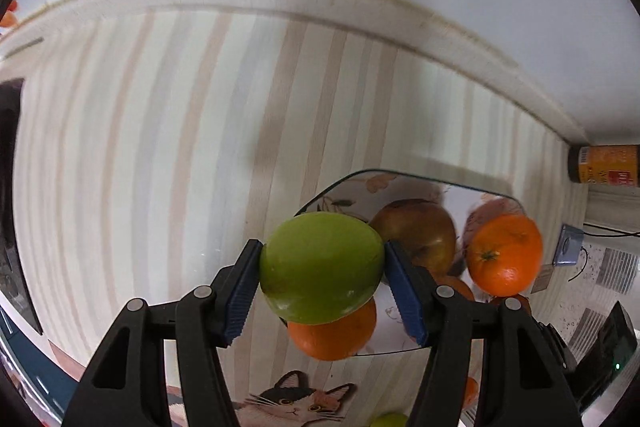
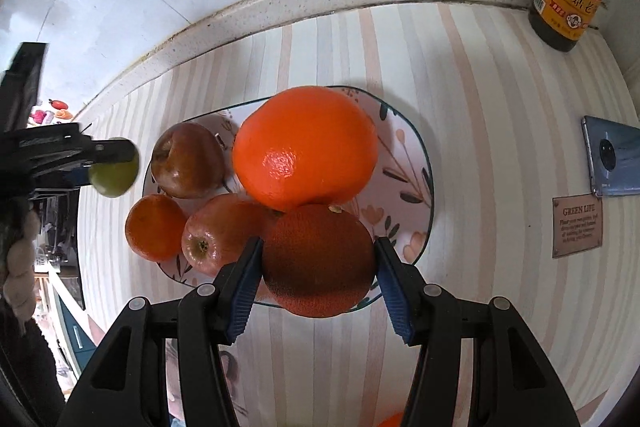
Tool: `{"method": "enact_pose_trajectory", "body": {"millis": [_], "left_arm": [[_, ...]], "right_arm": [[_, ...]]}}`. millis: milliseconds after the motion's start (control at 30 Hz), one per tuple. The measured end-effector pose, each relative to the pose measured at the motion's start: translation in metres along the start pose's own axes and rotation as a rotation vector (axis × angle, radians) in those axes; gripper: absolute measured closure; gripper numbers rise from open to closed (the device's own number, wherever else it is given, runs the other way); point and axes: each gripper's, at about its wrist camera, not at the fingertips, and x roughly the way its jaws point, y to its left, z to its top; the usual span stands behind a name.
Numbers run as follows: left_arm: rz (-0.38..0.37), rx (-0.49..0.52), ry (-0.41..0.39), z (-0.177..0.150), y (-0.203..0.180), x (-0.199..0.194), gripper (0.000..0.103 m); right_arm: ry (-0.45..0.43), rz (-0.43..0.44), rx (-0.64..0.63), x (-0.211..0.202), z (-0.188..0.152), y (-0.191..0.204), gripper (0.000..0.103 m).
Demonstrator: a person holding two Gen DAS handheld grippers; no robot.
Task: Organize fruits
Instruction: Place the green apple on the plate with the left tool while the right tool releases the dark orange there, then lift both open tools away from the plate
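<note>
Green apple (image 1: 320,269) sat clamped in my left gripper (image 1: 322,267), hanging over plate's (image 2: 420,155) left edge; right gripper (image 2: 319,263) squeezed dark orange (image 2: 319,261) above plate's near edge.

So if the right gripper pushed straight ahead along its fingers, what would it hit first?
Probably the big orange on the plate: it sits just beyond the dark orange clamped in the right gripper, though depth is uncertain.
</note>
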Motion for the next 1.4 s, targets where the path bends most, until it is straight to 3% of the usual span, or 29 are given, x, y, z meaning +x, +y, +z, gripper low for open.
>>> {"method": "enact_pose_trajectory", "body": {"millis": [167, 333, 400, 500, 633, 733, 833, 1167, 1267, 1400], "left_arm": [[-0.015, -0.032, 0.032, 0.002, 0.007, 0.008, 0.043], [-0.099, -0.032, 0.053, 0.002, 0.009, 0.006, 0.040], [-0.099, -0.024, 0.044, 0.002, 0.007, 0.002, 0.039], [-0.070, -0.012, 0.015, -0.001, 0.006, -0.009, 0.039], [-0.031, 0.008, -0.062, -0.013, 0.005, -0.032, 0.038], [0.029, 0.031, -0.141, -0.029, 0.002, -0.051, 0.031], [0.098, 0.066, -0.230, -0.058, -0.005, -0.070, 0.031], [0.141, 0.115, -0.373, -0.145, -0.021, -0.100, 0.030], [0.150, 0.117, -0.415, -0.166, -0.023, -0.112, 0.010], [0.150, 0.127, -0.474, -0.192, -0.023, -0.130, 0.008]], "right_arm": [[0.019, 0.006, 0.021, 0.005, -0.004, -0.001, 0.044], [0.037, 0.033, 0.064, 0.008, -0.005, -0.010, 0.041], [0.032, 0.052, 0.073, 0.008, -0.004, -0.008, 0.040], [0.019, 0.054, 0.070, 0.001, -0.003, -0.005, 0.027], [-0.003, 0.022, 0.059, -0.013, -0.003, 0.000, 0.010], [-0.023, -0.060, 0.031, -0.025, -0.005, 0.006, 0.008], [-0.054, -0.116, -0.004, -0.041, -0.011, 0.013, 0.007], [-0.137, -0.179, -0.065, -0.097, -0.050, 0.034, 0.006], [-0.166, -0.189, -0.083, -0.115, -0.067, 0.043, 0.005], [-0.217, -0.194, -0.103, -0.143, -0.091, 0.056, 0.003]]}}
